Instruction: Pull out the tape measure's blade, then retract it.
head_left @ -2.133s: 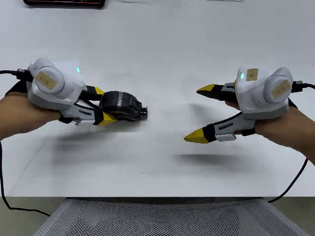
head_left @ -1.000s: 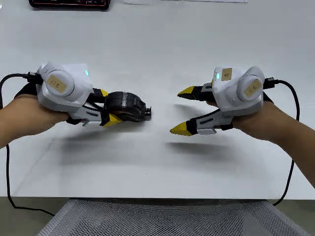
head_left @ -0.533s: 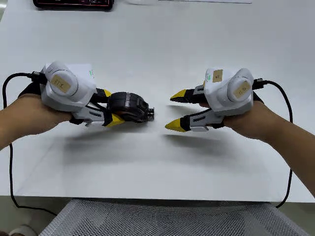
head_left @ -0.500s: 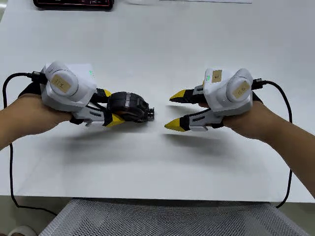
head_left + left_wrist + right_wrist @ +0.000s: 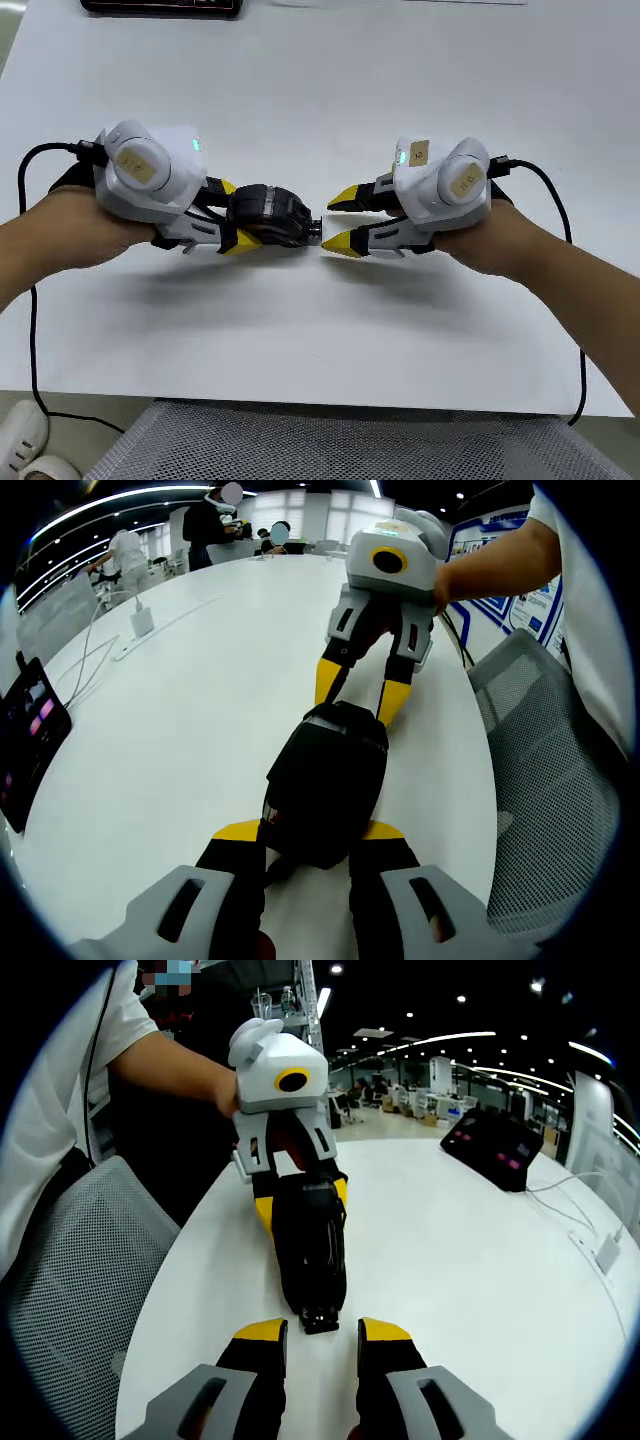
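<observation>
A black tape measure (image 5: 268, 216) rests on the white table, and my left gripper (image 5: 225, 213) is shut on its body. The left gripper view has the black case (image 5: 325, 778) held between the yellow-tipped jaws. My right gripper (image 5: 338, 219) is open, its yellow tips just right of the blade hook (image 5: 315, 231). From the right gripper view, the hook end (image 5: 320, 1318) sits a little ahead of the gap between the open jaws of the right gripper (image 5: 322, 1331), not touching them. No blade is drawn out.
The white table (image 5: 330, 90) spreads wide behind the grippers. A dark device (image 5: 160, 6) lies at its far edge. Cables (image 5: 560, 300) trail from both grippers, and a mesh chair (image 5: 320, 440) sits under the near edge.
My right gripper has moved left toward the tape measure and its jaws have narrowed, with the tips now by the hook. The left gripper still holds the case.
</observation>
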Tool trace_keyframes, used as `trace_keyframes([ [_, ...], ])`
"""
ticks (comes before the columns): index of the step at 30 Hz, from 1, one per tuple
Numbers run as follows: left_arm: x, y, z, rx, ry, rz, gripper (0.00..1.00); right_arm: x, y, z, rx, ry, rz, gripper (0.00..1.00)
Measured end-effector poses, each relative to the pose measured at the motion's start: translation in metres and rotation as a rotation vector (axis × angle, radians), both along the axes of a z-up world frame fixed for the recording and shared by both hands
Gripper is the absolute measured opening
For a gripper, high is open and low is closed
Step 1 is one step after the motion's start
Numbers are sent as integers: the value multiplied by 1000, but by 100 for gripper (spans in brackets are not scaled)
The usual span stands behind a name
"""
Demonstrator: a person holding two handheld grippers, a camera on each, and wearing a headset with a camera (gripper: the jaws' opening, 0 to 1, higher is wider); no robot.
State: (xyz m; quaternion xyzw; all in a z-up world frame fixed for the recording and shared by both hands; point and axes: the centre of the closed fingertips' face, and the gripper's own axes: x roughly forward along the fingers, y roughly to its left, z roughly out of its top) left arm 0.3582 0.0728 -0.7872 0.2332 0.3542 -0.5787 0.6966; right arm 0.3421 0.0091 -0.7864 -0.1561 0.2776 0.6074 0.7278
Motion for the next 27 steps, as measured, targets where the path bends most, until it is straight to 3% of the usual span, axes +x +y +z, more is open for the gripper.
trace_keyframes([
  [19, 2, 0, 0, -2, 4, 6, 27, 0, 11, -11, 0, -2, 23, 13],
  [27, 4, 0, -1, -5, 3, 5, 27, 2, 11, -14, 0, -31, 39, 12],
])
